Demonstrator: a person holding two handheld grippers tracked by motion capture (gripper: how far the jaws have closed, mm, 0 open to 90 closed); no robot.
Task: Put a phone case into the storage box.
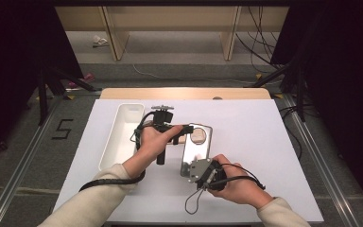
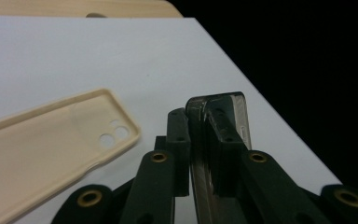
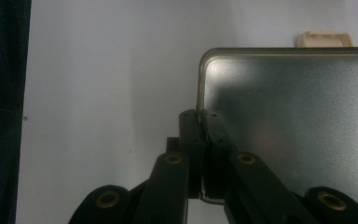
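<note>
A shiny grey case point(image 1: 196, 152) with rounded corners and a raised rim lies lengthwise on the white mat. My left gripper point(image 1: 189, 128) reaches in from the left at its far end, and in the left gripper view the jaws point(image 2: 200, 121) are shut on the grey case's rim point(image 2: 235, 107). My right gripper point(image 1: 185, 171) is shut on the rim at the near end; the right gripper view has its jaws point(image 3: 199, 121) clamped beside a corner of the grey case point(image 3: 298, 116). A cream phone case point(image 2: 51, 144) with camera holes lies next to it, its end showing past the far rim point(image 3: 324, 38).
A long white tray point(image 1: 108, 146) stands on the mat to the left of my left hand. The white mat point(image 1: 260, 156) stretches bare to the right. A wooden table edge point(image 1: 184, 93) runs behind it, and dark stands and cables sit on the floor beyond.
</note>
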